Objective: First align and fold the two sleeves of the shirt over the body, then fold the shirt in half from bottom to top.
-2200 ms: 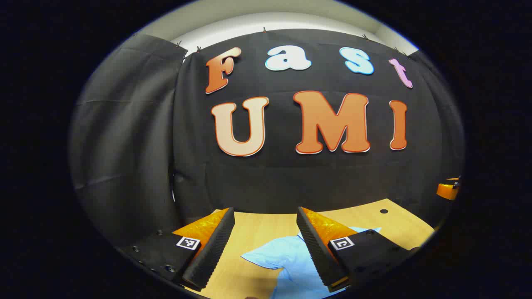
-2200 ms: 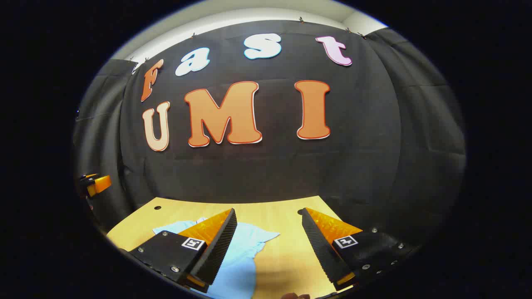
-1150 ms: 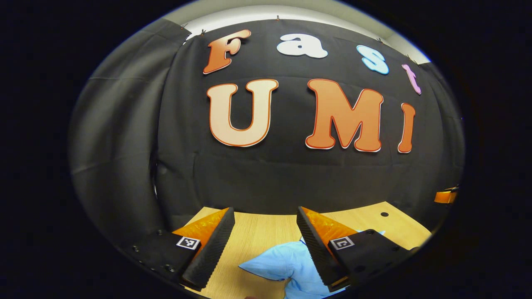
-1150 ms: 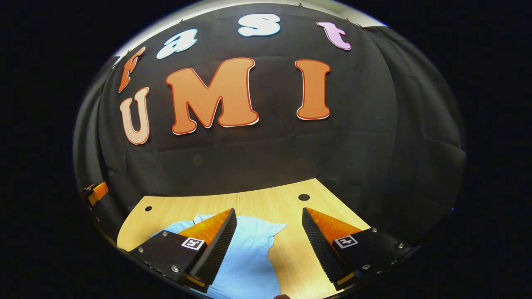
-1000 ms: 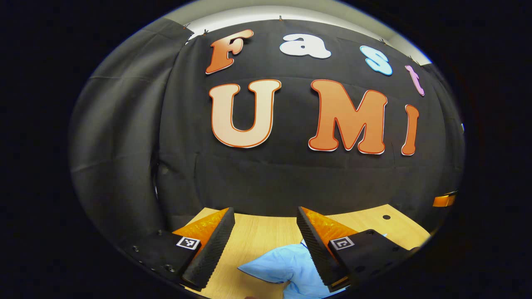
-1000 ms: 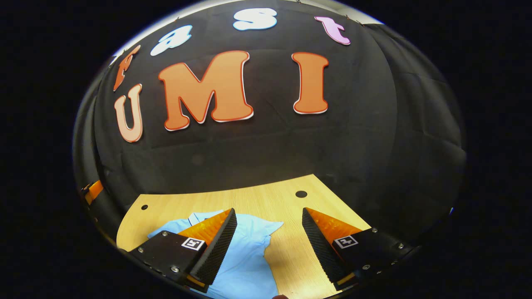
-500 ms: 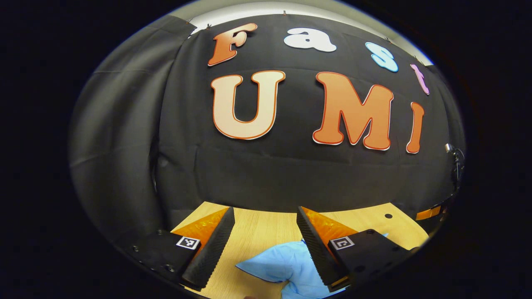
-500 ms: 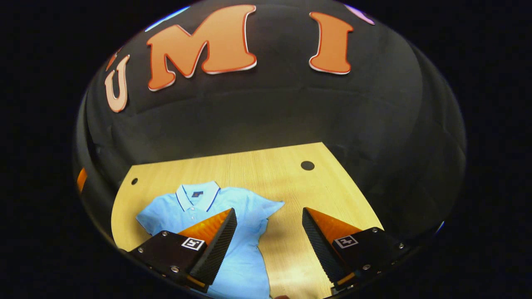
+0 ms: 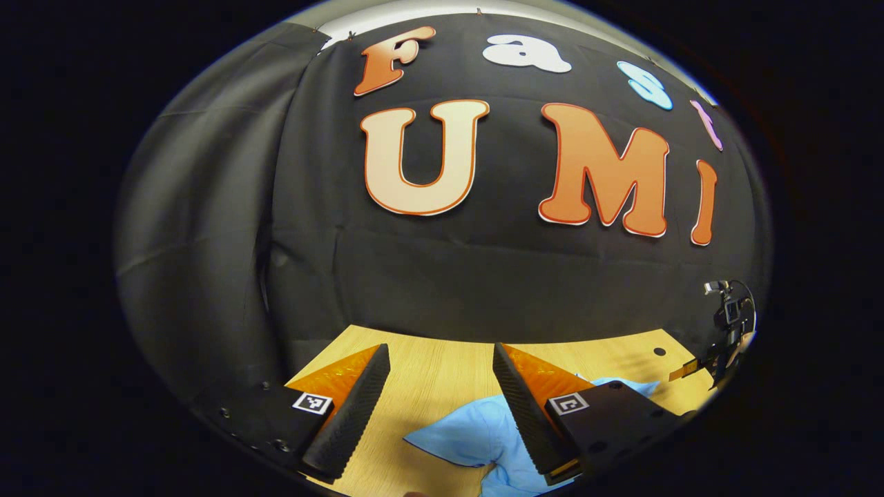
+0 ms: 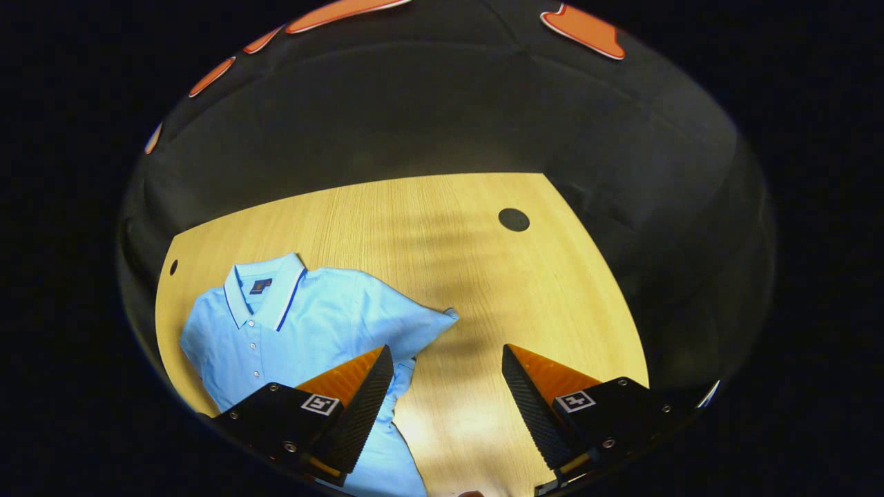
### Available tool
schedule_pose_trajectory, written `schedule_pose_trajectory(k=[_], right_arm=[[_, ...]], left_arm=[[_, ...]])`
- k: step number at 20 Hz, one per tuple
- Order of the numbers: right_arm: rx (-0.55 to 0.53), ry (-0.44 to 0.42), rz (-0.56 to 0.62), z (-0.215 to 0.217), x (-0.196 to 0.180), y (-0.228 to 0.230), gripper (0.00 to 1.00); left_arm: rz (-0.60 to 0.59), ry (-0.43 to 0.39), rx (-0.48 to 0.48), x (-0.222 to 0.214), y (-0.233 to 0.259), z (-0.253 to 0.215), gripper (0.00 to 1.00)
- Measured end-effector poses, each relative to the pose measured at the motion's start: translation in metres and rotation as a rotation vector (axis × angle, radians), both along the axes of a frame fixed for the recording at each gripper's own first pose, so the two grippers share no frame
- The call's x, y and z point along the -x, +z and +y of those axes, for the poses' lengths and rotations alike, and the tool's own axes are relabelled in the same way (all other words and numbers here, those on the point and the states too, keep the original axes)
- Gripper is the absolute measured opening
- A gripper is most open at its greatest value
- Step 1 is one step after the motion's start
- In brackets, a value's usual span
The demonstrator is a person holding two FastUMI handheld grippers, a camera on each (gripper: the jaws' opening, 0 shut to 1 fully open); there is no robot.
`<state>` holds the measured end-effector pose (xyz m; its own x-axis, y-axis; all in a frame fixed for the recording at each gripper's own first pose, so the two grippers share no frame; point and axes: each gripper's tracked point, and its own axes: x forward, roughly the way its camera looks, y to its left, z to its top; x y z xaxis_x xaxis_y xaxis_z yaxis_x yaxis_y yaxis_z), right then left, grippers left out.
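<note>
Change: the right gripper [image 10: 447, 386] has tipped down toward the table [image 10: 442, 228], bringing the whole shirt [image 10: 304, 324] into sight.
Shirt: flat on the table, sleeves unfolded.
Grippers: right and left gripper [image 9: 440, 386] both wide, empty.
Meaning: folding not yet started.

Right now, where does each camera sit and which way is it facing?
Left gripper view: rides the left gripper, held low and aimed nearly level at the cloth wall; its own two open fingers frame one sleeve of the shirt on the table.
Right gripper view: rides the right gripper, held higher and tipped down at the table; its open fingers sit above the shirt, whose collar points away.
Shared: the shirt, the table and the cloth wall.
</note>
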<state>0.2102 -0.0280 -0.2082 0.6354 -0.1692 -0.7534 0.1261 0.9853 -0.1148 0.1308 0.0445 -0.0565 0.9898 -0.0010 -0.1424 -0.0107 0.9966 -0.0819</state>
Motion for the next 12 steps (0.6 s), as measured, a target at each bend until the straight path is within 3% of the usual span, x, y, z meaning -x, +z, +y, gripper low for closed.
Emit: schedule_pose_trajectory(k=[12], right_arm=[[-0.089, -0.075, 0.172, 0.007, -0.028, -0.069, 0.98]], left_arm=[[0.088, 0.044, 0.000, -0.013, -0.033, 0.023, 0.98]])
